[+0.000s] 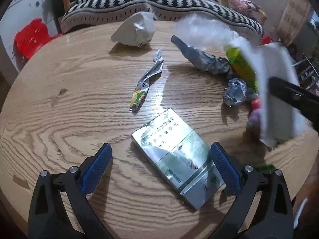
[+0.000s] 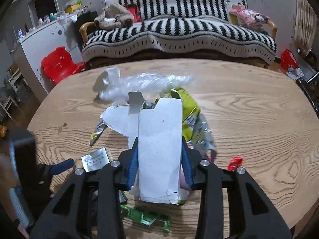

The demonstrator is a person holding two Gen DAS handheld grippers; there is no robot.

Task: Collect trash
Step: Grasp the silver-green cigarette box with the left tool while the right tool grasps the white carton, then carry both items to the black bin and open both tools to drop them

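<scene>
My left gripper is open, its blue pads on either side of a silver cigarette pack lying flat on the round wooden table. My right gripper is shut on a bundle of trash fronted by a torn white carton, with a green-yellow wrapper and clear plastic behind it. In the left wrist view the bundle hangs blurred at the right. A twisted snack wrapper, crumpled white paper and grey foil pieces lie on the table.
A flat green wrapper lies at the near table edge under my right gripper. A small red scrap lies to its right. A striped sofa stands behind the table, a red child's chair to the left.
</scene>
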